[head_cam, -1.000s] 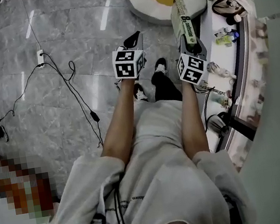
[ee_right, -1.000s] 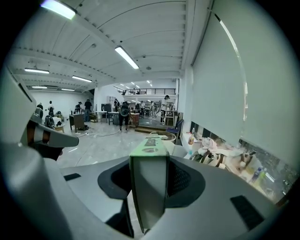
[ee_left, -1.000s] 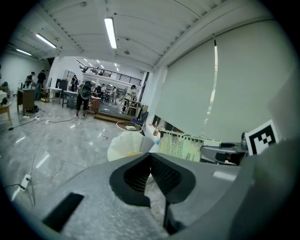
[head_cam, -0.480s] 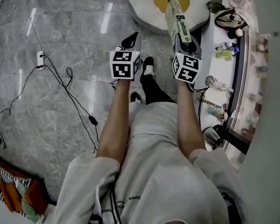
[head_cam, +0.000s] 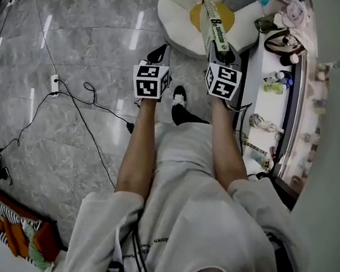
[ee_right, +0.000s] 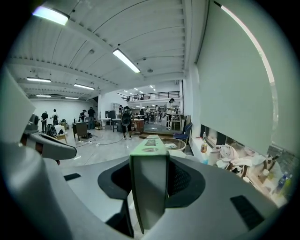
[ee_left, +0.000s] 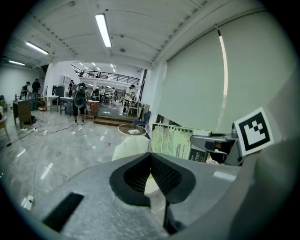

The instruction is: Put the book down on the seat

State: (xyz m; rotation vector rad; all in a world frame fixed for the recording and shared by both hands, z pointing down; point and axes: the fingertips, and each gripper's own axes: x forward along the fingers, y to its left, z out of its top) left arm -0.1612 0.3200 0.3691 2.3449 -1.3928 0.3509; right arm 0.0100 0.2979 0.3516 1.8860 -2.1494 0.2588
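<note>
A green book (head_cam: pixel 211 22) stands on edge between the jaws of my right gripper (head_cam: pixel 221 53), which is shut on it. In the head view the book reaches out over the white flower-shaped seat (head_cam: pixel 178 6) and overlaps its yellow centre (head_cam: pixel 228 17). In the right gripper view the book's spine (ee_right: pixel 150 187) fills the gap between the pads. My left gripper (head_cam: pixel 159 52) is held beside it to the left, short of the seat, shut with nothing in it; its pads meet in a point (ee_left: pixel 150 158). The left gripper view also shows the book (ee_left: pixel 171 140) and the seat (ee_left: pixel 129 147).
A white counter (head_cam: pixel 278 92) runs along the right, crowded with bags, bottles and soft things. A power strip (head_cam: pixel 54 85) and black cables (head_cam: pixel 88 123) lie on the marble floor at left. Striped cloth (head_cam: pixel 11 224) is piled at lower left. The person's shoe (head_cam: pixel 178 95) shows below the grippers.
The person has stepped towards the seat, which now lies lower in the view and closer. Both grippers kept their pose; the book has come over the seat's yellow centre.
</note>
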